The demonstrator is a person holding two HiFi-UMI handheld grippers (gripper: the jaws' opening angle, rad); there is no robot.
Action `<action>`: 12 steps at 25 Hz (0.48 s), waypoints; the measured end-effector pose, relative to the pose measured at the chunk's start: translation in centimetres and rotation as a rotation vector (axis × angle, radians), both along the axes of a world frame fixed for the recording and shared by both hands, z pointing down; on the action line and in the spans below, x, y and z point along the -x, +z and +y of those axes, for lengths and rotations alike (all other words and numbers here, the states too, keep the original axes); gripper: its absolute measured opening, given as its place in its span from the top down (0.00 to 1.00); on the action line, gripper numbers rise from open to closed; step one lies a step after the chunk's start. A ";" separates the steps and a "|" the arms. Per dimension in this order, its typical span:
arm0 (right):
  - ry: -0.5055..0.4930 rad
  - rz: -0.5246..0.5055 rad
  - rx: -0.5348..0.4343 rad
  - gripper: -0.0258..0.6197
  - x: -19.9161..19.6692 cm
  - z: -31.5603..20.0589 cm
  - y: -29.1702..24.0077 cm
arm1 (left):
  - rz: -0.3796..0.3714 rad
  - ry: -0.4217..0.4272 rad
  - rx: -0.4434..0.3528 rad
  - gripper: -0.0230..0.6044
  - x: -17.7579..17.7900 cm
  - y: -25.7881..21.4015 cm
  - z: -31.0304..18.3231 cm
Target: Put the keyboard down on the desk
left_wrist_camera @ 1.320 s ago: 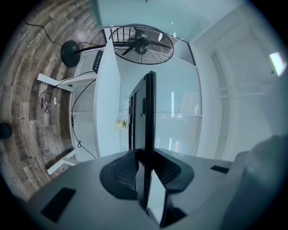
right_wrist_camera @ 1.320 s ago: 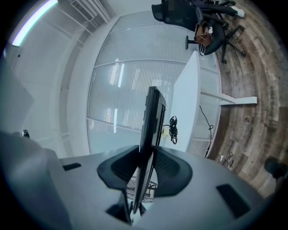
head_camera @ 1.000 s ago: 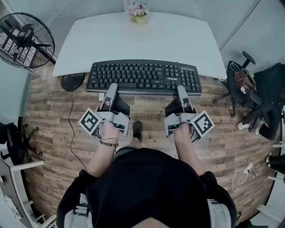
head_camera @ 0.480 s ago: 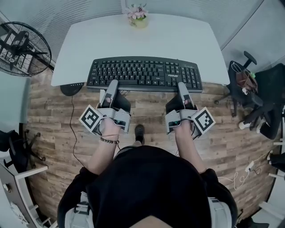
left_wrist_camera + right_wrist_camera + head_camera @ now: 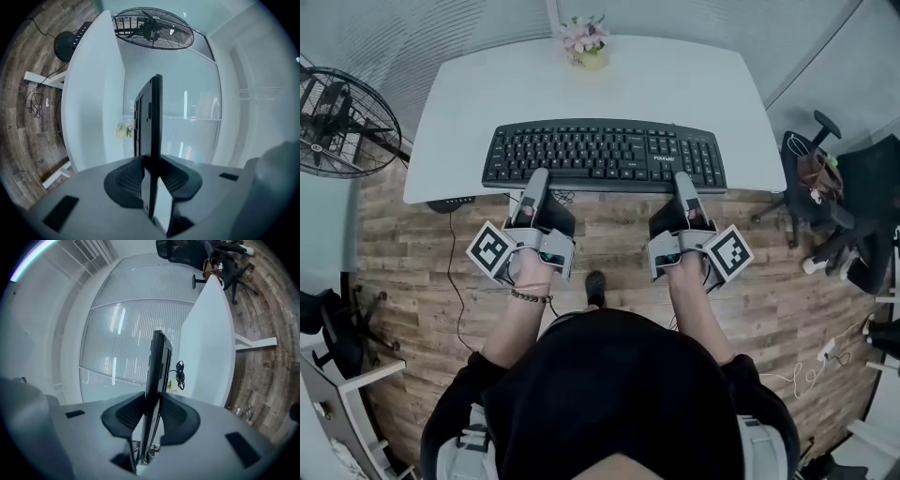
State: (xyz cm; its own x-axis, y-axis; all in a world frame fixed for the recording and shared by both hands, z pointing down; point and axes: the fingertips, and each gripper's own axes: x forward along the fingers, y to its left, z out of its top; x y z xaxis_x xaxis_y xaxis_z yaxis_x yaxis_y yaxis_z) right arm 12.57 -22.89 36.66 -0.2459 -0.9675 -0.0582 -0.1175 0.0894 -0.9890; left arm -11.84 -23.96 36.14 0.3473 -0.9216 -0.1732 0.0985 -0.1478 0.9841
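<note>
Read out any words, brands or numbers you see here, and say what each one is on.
On the keyboard, a white brand mark right of centre: too small to read.
Its key legends: too small to read.
Cubes on the left gripper and right gripper: black-and-white square markers only, no words.
No other text shows.

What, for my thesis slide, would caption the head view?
Seen from above, left tongs and right tongs grip the black keyboard by its near edge over the white desk.

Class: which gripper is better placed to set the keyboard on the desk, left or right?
Neither alone: the left gripper and right gripper both clamp the keyboard by its near edge, one toward each end, over the desk.
</note>
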 end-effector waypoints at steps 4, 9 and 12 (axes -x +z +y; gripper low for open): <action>0.007 0.000 -0.001 0.81 0.5 -1.0 -0.2 | 0.001 0.007 0.004 0.80 0.5 0.0 -1.1; 0.020 -0.001 0.020 0.81 0.9 -5.5 1.1 | 0.001 0.020 0.027 0.80 0.9 1.4 -5.8; 0.029 0.000 0.017 0.81 1.0 -6.4 1.0 | -0.002 0.031 0.031 0.80 1.0 1.5 -6.7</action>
